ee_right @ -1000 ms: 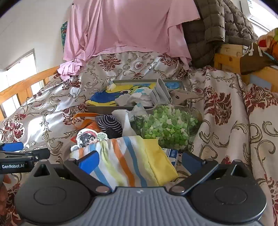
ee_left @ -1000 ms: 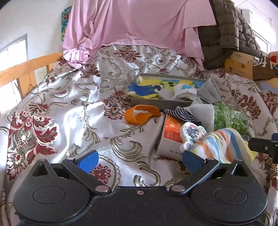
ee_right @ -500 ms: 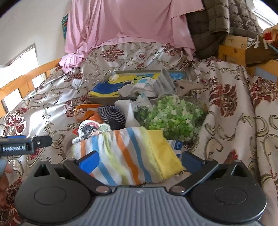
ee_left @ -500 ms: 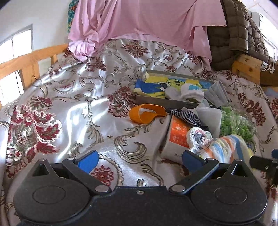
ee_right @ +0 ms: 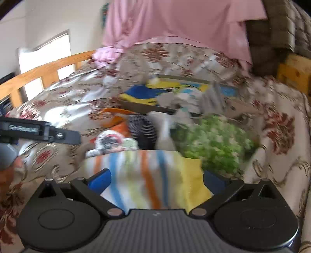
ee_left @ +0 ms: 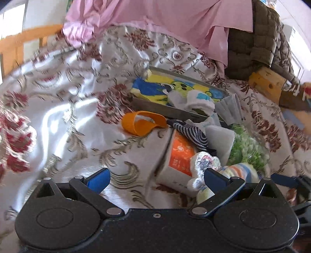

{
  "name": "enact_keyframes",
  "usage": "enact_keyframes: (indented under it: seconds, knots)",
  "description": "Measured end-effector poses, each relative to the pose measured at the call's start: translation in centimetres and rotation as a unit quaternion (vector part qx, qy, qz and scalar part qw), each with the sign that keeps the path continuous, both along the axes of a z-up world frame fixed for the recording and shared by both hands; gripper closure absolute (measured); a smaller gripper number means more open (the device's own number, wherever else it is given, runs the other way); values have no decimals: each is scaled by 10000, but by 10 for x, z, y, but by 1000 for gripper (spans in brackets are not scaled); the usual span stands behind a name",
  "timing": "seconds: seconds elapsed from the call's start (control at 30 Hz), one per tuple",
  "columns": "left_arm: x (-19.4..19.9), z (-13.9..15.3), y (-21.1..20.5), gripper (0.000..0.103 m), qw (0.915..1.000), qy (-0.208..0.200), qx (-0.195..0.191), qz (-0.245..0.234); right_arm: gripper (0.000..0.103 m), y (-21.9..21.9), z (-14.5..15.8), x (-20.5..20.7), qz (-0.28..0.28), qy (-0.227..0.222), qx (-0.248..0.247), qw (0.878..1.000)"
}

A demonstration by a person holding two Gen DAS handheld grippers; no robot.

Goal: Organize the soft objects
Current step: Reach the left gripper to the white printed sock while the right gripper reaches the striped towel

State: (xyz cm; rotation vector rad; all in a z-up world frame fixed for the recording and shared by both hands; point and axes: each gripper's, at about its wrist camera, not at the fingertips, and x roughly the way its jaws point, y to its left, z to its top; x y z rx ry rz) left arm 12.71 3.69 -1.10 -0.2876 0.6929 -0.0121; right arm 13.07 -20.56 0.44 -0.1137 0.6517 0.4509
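Right gripper [ee_right: 155, 180] is spread wide, low over the bed, with the striped cloth [ee_right: 149, 175] lying between its blue fingers [ee_right: 99, 179] — jaws apart, nothing clamped. That cloth is a soft fold banded in orange, blue, pale green and white, with a yellow edge on its right side. Left gripper [ee_left: 156, 179] is wide open too, hovering over bare bedspread [ee_left: 64, 120], its right finger just beside the pile.

Just past the cloth sits a white patterned sock [ee_left: 204, 165] leaning on an orange-and-white box [ee_left: 178, 157]. The left view shows that box clearly; in the right view it is mostly hidden and blurred. To the right, a clear bag of green bits [ee_right: 213, 148], large in the right view, only a sliver in the left. Behind, a black-and-white striped piece [ee_left: 192, 132] and an orange band [ee_left: 141, 122] curled on the bedspread.

Farther back, a grey tray [ee_left: 159, 107] holds a blue-and-yellow cartoon cloth [ee_left: 159, 89] and white socks [ee_left: 196, 101]. Beyond that, pink fabric [ee_left: 165, 17] hangs over the bed's head.
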Motion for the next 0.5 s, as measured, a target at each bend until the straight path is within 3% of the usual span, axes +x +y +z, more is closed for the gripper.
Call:
enact_keyframes:
  seconds: [0.2, 0.3, 0.5]
  knots:
    - [22, -16, 6, 1, 9953, 401, -863, -185, 0, -22, -17, 26, -292, 780, 650, 9944]
    - [30, -24, 8, 4, 9901, 546, -1272, -241, 0, -22, -19, 27, -173, 816, 758, 9936]
    - [39, -34, 9, 20, 9800, 811, -1780, -361, 0, -7, -21, 21, 248, 796, 663, 9943]
